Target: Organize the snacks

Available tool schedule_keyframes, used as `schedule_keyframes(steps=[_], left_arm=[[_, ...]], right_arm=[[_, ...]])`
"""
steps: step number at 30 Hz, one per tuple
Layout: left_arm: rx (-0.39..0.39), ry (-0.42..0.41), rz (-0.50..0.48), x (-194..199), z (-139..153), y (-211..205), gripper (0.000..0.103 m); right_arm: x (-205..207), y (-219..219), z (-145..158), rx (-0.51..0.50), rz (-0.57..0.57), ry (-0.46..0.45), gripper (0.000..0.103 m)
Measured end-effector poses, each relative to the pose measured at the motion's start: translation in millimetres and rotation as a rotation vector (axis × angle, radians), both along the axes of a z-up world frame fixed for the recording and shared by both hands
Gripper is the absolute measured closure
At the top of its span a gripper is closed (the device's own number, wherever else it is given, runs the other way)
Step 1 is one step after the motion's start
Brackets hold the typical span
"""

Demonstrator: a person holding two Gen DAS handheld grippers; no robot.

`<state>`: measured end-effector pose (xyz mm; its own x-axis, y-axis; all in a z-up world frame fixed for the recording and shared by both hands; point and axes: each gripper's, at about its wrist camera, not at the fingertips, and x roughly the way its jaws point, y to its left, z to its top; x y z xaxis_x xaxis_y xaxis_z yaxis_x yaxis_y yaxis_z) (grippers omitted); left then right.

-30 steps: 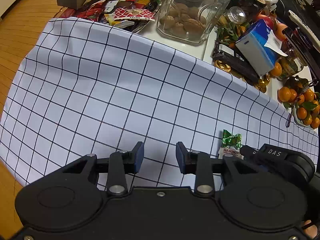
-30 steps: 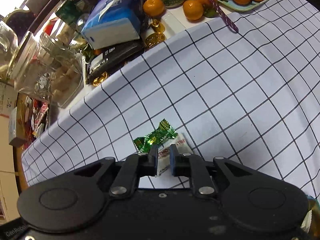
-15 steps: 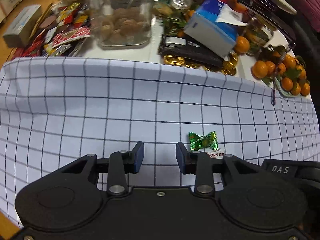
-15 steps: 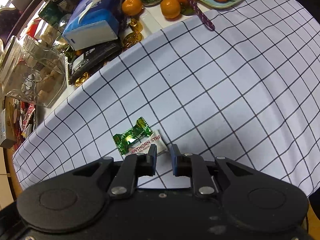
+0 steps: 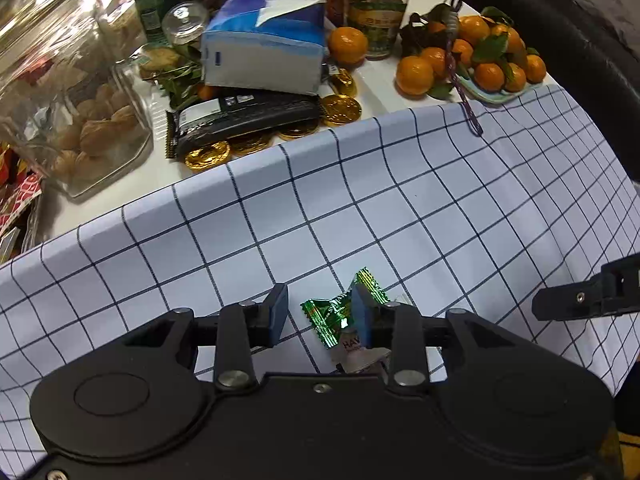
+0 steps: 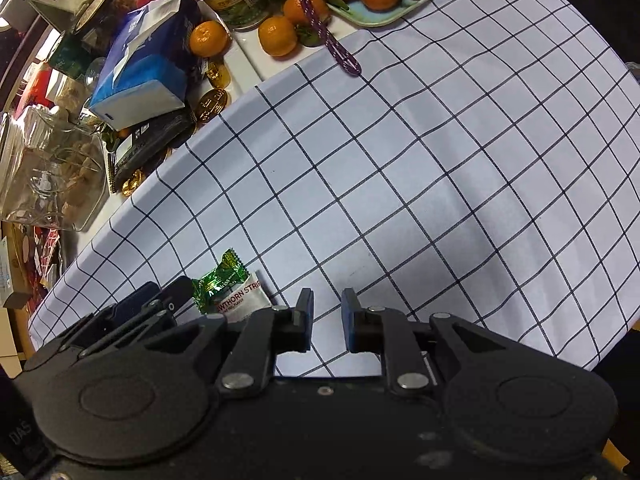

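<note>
left tongs (image 5: 320,314) spread around green candy (image 5: 334,312)

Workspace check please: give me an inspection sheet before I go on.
Surface: checked cloth over a white table.
Job's things: green candy lying on a white hawthorn strip packet.
Clutter: walnut jar, tissue pack, gold coins, black packet, mandarins.
Grippers: left gripper jaws open around the candy; right gripper jaws open, empty, beside the packet.
Cables: purple cord trailing onto the cloth.
Surroundings: dark chair edge.
</note>
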<state>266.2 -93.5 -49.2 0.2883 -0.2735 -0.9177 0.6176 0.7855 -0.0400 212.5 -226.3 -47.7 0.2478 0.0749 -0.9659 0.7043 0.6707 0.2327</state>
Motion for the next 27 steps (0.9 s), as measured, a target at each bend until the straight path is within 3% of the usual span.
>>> schedule_keyframes(steps=[8,13,23,27], left_arm=[[0.098,-0.102,-0.179,-18,-15,-18,0.057],[0.101,-0.093,-0.212,-18,-18,-18,0.054],[0.113,-0.078,-0.213,-14,-21,-19,0.051],[0.099,-0.041,-0.137,-4,-23,-19,0.045]], right_arm=[[-5,-2,3,0.040,0.008,0.008,0.085],[-6,-7,3,0.080,-0.007,0.013,0.085],[-9,-10,6,0.093,-0.012,0.007,0.085],[-10,-12,4,0.094,-0.017,0.015,0.085]])
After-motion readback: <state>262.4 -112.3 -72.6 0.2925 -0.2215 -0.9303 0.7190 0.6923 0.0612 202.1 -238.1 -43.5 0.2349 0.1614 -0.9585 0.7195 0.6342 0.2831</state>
